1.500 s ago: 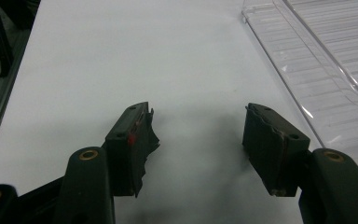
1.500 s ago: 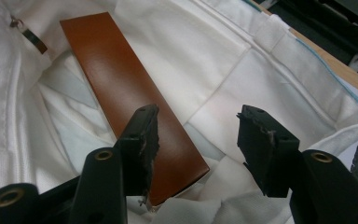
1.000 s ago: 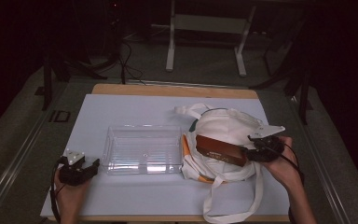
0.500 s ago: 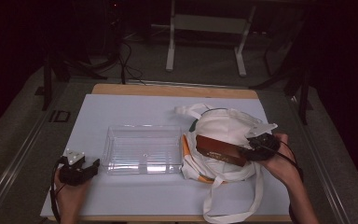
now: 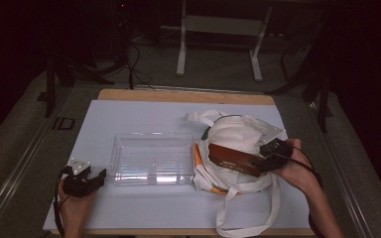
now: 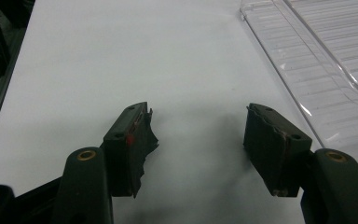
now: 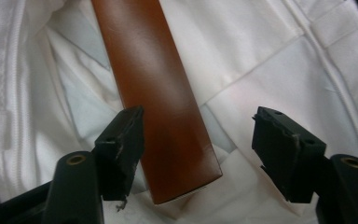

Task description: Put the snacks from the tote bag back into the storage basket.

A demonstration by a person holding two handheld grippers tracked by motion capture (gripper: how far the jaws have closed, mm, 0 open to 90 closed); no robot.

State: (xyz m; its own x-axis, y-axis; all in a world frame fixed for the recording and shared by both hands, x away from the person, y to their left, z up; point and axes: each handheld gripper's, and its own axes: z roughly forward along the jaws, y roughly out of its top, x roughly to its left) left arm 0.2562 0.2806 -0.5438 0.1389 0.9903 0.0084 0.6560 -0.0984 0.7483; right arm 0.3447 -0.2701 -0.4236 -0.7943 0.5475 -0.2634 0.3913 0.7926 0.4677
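A: Quick pass. Where's the brown box [image 5: 234, 159]?

B: Lying on the white tote bag [image 5: 238, 136], right half of the table [image 5: 129, 111], just right of the clear tray [image 5: 151, 157]. Long and flat; its long axis runs left-far to right-near in the high view.

A: Right gripper [image 5: 269, 157]?

B: At the box's right end. In the right gripper view the box [image 7: 158, 93] runs straight away from the camera, its near end sitting between the jaws and close against the left one. The jaws have just been opening, and there's a clear gap on the other side, so released, not gripping.

A: Left gripper [image 5: 95, 179]?

B: Near-left corner, resting on the table, jaws apart with nothing between them. Tray edge [image 6: 303, 70] is just to its right. Well apart from the box.

A: So which hand is nearer?

B: Right, easily. I'd judge the next move is its call: the box lies dead ahead along the gripper's line, so it closes across the narrow width or backs straight off.
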